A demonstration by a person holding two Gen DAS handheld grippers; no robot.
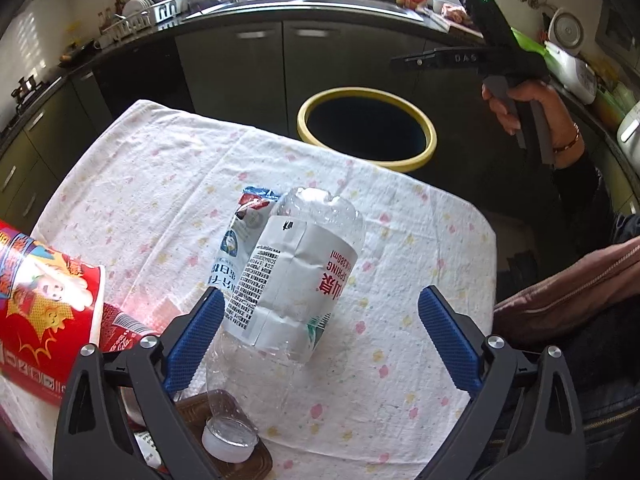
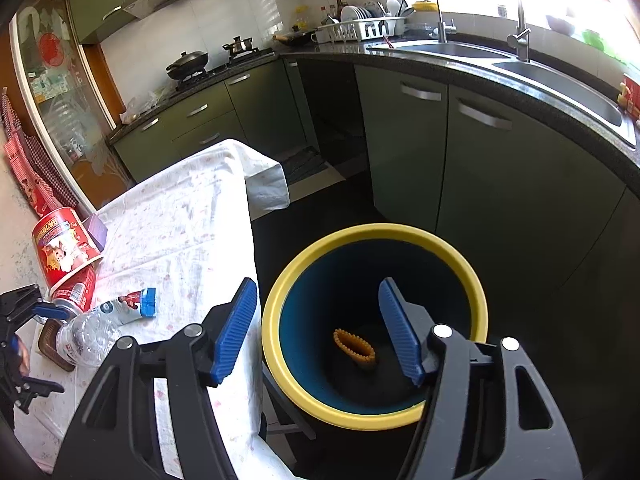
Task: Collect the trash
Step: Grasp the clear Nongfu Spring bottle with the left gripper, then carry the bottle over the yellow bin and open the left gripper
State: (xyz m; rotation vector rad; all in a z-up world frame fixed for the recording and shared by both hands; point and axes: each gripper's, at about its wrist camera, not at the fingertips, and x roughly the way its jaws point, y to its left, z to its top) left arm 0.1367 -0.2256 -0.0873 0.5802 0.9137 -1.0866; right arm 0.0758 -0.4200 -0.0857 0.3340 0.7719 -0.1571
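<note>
A home kitchen: sink [image 2: 560,76], stove pans [image 2: 188,65], dish rack [image 2: 366,28], green cabinets [image 2: 416,148].

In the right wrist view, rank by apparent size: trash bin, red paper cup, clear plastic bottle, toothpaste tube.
1. Trash bin, by far.
2. Red paper cup.
3. Clear plastic bottle, close to the cup; unsure, partly hidden.
4. Toothpaste tube.

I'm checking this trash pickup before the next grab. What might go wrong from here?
1. The left gripper is open around the crumpled plastic bottle, which lies across a blue-and-white wrapper; thin plastic may buckle or slip when squeezed.
2. The bottle's cap end lies over a brown tray, which might get dragged.
3. The bin stands off the table's edge, so an early release could miss it.
</note>
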